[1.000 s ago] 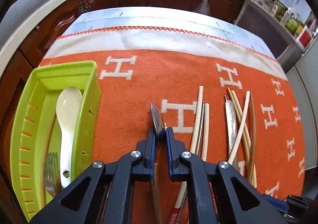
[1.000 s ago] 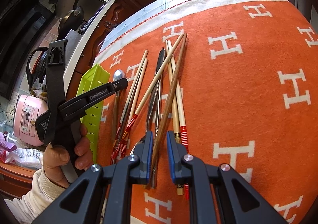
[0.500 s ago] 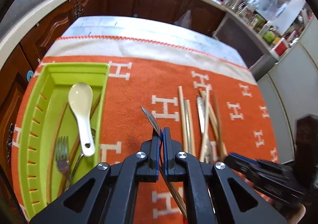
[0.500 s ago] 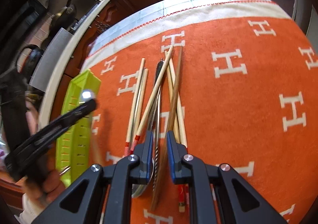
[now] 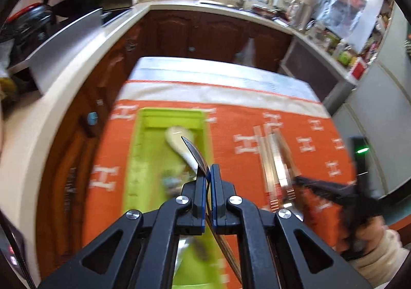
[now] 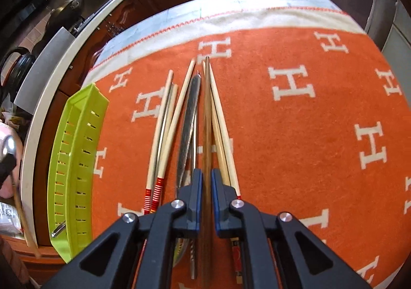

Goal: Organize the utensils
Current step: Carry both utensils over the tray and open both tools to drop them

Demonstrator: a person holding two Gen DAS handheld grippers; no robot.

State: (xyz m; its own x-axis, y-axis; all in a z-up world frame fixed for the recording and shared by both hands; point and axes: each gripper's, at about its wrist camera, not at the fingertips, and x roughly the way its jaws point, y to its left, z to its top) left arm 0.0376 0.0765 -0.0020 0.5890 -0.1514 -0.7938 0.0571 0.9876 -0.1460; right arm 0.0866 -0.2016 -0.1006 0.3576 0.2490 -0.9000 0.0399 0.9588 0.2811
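My left gripper [image 5: 208, 172] is shut on a metal spoon [image 5: 194, 153] and holds it in the air over the green tray [image 5: 136, 160]. A white ceramic spoon [image 5: 177, 138] and other cutlery lie in the tray. My right gripper [image 6: 204, 177] hovers low over the chopstick pile [image 6: 167, 129], jaws slightly apart around a dark brown chopstick [image 6: 206, 122] without clamping it. A metal spoon handle [image 6: 191, 109] lies in the pile. The tray [image 6: 74, 160] shows at the left in the right wrist view.
An orange blanket with white H marks [image 6: 308, 122] covers the table. Wooden kitchen cabinets [image 5: 205, 32] and a pale counter [image 5: 33, 109] ring the far and left sides. The pile [image 5: 277, 160] and the right gripper [image 5: 334, 191] lie right of the tray.
My left gripper lifted the metal spoon off the blanket and carried it left, over the green tray. My right gripper shifted slightly, centring on the dark brown chopstick.
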